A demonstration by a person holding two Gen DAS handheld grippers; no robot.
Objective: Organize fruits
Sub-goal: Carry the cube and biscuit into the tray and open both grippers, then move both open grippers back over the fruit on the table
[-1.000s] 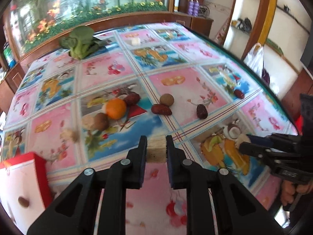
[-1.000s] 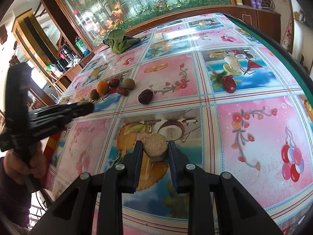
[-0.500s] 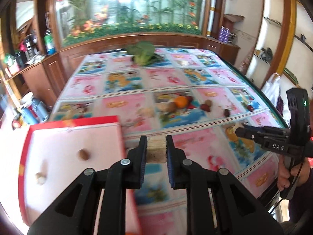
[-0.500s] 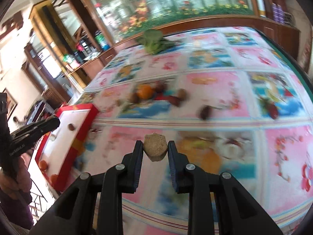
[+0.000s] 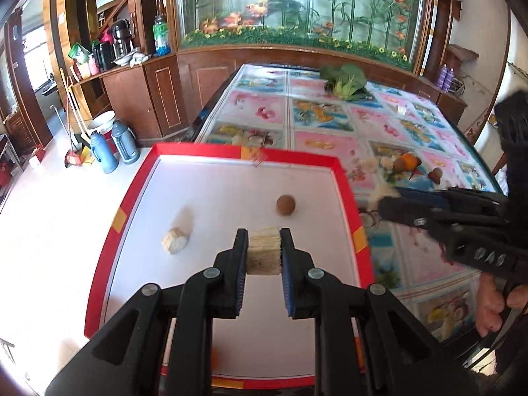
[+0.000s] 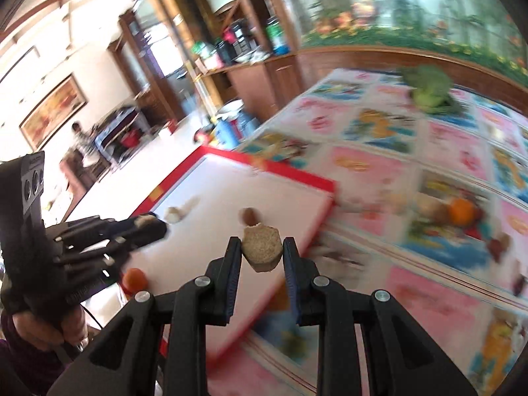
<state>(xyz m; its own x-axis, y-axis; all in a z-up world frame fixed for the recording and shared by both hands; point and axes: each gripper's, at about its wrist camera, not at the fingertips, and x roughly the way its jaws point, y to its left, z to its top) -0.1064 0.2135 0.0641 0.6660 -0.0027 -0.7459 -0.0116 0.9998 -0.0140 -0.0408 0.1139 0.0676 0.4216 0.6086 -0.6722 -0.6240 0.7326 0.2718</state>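
Here both grippers, left gripper [image 5: 264, 252] and right gripper [image 6: 261, 254], clamp tan chunks over red tray [image 5: 343, 178], apparently.

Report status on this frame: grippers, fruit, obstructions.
Left gripper shut on tan block, over red tray. Right gripper shut on tan chunk, near tray edge. Nothing blocking.

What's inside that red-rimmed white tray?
Inside the red-rimmed white tray lie a round brown fruit, a pale beige chunk and a small orange fruit. The black grippers hide its near part.
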